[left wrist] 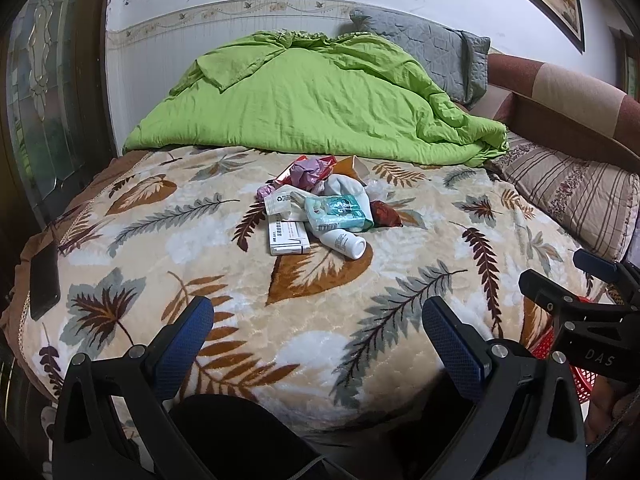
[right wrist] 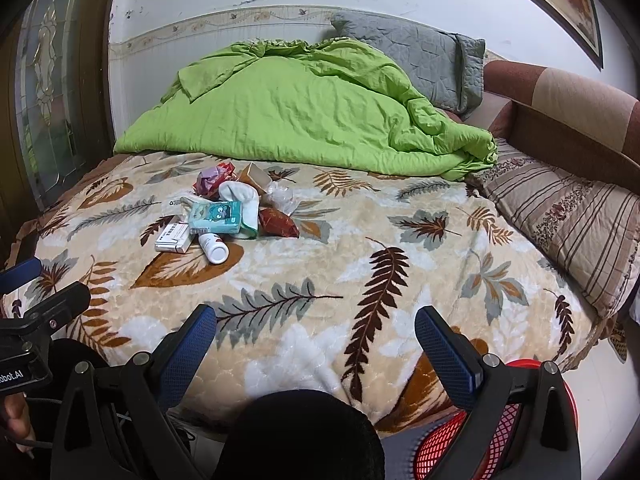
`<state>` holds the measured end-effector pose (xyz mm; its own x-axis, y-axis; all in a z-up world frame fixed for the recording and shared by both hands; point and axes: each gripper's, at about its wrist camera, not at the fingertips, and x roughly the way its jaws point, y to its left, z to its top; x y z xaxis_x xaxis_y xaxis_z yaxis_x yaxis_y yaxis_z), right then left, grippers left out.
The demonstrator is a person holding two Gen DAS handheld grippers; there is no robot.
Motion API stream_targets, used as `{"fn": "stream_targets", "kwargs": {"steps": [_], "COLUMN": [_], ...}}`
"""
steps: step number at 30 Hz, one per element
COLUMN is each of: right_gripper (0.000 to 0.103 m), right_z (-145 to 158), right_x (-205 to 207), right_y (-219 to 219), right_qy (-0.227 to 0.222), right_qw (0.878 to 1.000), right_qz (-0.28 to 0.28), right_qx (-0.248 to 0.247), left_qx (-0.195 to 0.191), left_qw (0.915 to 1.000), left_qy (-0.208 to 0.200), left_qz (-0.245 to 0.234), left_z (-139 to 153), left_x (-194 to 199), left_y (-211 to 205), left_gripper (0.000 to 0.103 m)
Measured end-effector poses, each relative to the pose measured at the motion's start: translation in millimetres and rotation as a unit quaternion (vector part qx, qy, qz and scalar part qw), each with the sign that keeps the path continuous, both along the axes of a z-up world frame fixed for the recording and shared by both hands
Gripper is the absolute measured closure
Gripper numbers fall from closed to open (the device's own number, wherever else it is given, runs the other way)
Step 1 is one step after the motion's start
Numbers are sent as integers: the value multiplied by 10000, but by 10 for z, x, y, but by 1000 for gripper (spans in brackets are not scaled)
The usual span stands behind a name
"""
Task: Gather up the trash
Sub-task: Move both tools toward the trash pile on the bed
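A heap of trash lies in the middle of the bed: a white carton [left wrist: 289, 238] [right wrist: 173, 238], a white bottle [left wrist: 345, 242] [right wrist: 213, 249] on its side, a teal tissue pack [left wrist: 338, 212] [right wrist: 218, 216], a dark red wrapper [left wrist: 386, 213] [right wrist: 278, 222], a pink wrapper [left wrist: 306, 171] [right wrist: 210, 178] and a white sock [right wrist: 240, 196]. My left gripper [left wrist: 318, 322] is open and empty above the bed's near edge. My right gripper [right wrist: 316, 330] is open and empty, also near the front edge. A red mesh basket [right wrist: 508, 420] [left wrist: 568, 352] stands on the floor at the lower right.
A leaf-patterned blanket [left wrist: 224, 280] covers the bed. A crumpled green quilt [left wrist: 320, 100] and a grey pillow [left wrist: 432, 52] lie at the back. A striped pillow [right wrist: 568, 224] lies at the right. A dark phone [left wrist: 44, 282] rests at the left edge.
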<state>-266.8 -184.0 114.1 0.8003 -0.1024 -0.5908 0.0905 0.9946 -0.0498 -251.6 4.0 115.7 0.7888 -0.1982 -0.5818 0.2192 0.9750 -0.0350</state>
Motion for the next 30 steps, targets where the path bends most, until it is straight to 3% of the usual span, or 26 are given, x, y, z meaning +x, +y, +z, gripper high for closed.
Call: {"fn": "stream_targets", "kwargs": {"steps": [21,30], "right_gripper": [3,10], "right_z": [-36,-107], "right_x": [35,194], "right_y": [-3,-82], "right_qy": [111,325], "right_qw": [9999,9975], "right_qz": [16,307], "right_qx": [67,552], "left_qx": [-18,-305], "left_qw": [10000,9985], "left_qy": [66,461], "left_qz": [-6,-6], "left_z": [-11,-50], "left_x": [-18,133], "left_y": [-11,47], "left_gripper": [0,0]}}
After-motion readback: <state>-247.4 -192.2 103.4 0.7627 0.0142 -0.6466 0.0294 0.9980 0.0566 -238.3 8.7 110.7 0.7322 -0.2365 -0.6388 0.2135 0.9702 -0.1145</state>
